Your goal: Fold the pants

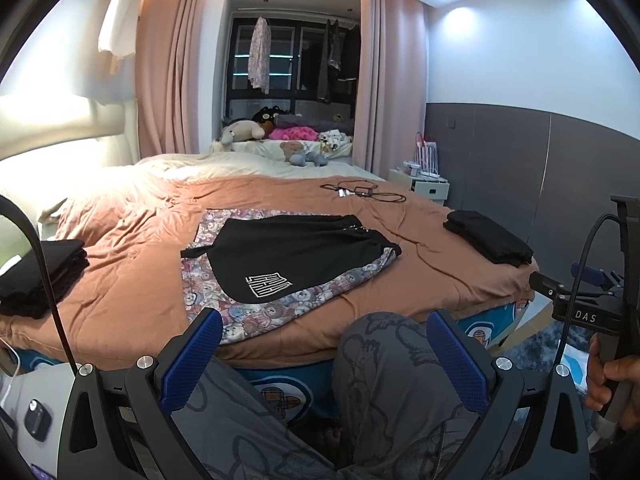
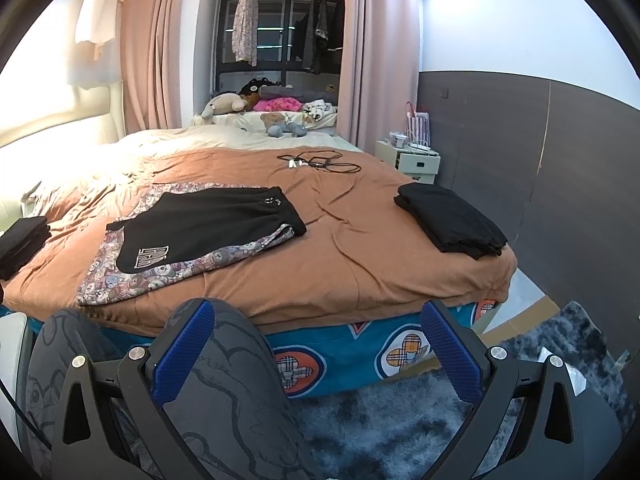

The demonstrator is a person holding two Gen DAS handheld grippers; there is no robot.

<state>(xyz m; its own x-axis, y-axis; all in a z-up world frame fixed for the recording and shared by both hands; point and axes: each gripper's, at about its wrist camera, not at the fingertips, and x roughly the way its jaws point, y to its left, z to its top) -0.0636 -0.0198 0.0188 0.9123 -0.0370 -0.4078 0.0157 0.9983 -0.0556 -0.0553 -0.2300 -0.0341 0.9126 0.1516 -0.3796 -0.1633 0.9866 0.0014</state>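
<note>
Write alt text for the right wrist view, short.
Open right gripper held low before a bed with a brown blanket, gripping nothing. Black shorts with a white logo lie spread on bear-print pants; a folded black stack sits at the bed's right corner, with cables farther back.

We've got the right gripper (image 2: 318, 340) hanging off the foot of the bed (image 2: 360, 264) with its blue fingers (image 2: 184, 354) spread wide, gripping nothing. Black shorts (image 2: 208, 226) lie flat on a bear-print garment (image 2: 168, 270) — folded black stacks sit at the right corner (image 2: 450, 220) and left edge (image 2: 22, 242). Grey-trousered knees (image 2: 224, 364) below.
</note>
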